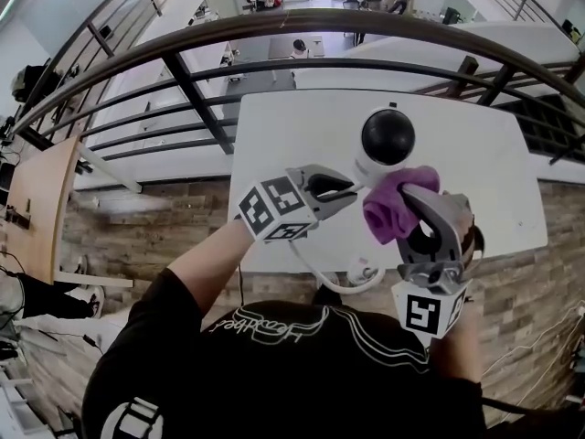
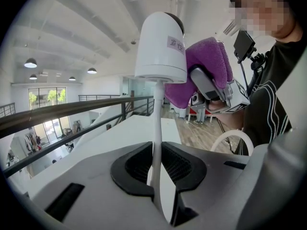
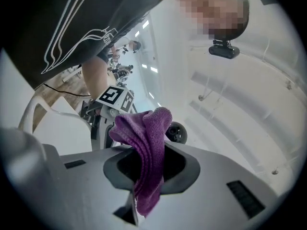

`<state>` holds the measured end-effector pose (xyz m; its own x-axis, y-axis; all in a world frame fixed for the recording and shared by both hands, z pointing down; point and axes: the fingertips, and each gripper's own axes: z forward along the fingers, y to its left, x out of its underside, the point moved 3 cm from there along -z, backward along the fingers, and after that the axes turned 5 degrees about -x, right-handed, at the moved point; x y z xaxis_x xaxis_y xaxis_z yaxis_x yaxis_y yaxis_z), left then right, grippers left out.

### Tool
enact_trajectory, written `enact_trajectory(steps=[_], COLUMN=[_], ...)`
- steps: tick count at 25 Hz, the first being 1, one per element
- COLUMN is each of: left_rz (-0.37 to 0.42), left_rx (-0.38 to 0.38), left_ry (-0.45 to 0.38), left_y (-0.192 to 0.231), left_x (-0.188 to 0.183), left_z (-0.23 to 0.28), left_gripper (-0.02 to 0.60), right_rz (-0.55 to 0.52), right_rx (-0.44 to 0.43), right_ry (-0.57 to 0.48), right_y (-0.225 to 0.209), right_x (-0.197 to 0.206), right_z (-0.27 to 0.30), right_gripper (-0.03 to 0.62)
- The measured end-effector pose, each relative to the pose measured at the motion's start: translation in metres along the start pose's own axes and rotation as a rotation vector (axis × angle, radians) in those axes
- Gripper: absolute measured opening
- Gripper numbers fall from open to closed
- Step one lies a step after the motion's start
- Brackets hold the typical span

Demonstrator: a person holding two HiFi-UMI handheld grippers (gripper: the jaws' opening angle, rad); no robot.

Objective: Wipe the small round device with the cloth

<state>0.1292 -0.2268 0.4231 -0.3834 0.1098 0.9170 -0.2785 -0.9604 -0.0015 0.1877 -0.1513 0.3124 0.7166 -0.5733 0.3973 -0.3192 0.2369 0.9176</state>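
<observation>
The right gripper holds the purple cloth against the round device.

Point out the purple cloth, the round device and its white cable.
purple cloth [image 1: 388, 210], head view, bunched middle.
round device [image 1: 388, 136], head view, dark dome.
white cable [image 2: 157, 123], left gripper view, midway up.

White round device (black dome on top) stands upright; bunched purple cloth rests against its side
</observation>
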Motion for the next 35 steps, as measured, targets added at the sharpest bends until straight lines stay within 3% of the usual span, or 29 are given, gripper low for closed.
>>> enact_trajectory(steps=[10, 13, 16, 24, 35], left_rz=[-0.004, -0.006, -0.007, -0.003, 0.013], left_rx=[0.007, 0.01, 0.015, 0.01, -0.004], left_ry=[-0.006, -0.006, -0.006, -0.001, 0.003], left_y=[0.001, 0.001, 0.001, 0.0, -0.002], left_x=[0.0, 0.0, -0.001, -0.002, -0.005], left_z=[0.001, 0.002, 0.002, 0.0, -0.003], left_gripper=[0.061, 0.061, 0.061, 0.061, 0.061], right_rz=[0.302, 0.442, 0.517, 0.631, 0.701], right_rx=[-0.176, -0.193, -0.186, -0.112, -0.128], right_ry=[-0.069, -0.091, -0.091, -0.083, -0.253], right_y=[0.02, 0.02, 0.014, -0.022, -0.075], right_x=[0.015, 0.025, 0.036, 0.064, 0.074], right_z=[-0.011, -0.018, -0.023, -0.023, 0.016], right_gripper=[0.058, 0.058, 0.058, 0.058, 0.058])
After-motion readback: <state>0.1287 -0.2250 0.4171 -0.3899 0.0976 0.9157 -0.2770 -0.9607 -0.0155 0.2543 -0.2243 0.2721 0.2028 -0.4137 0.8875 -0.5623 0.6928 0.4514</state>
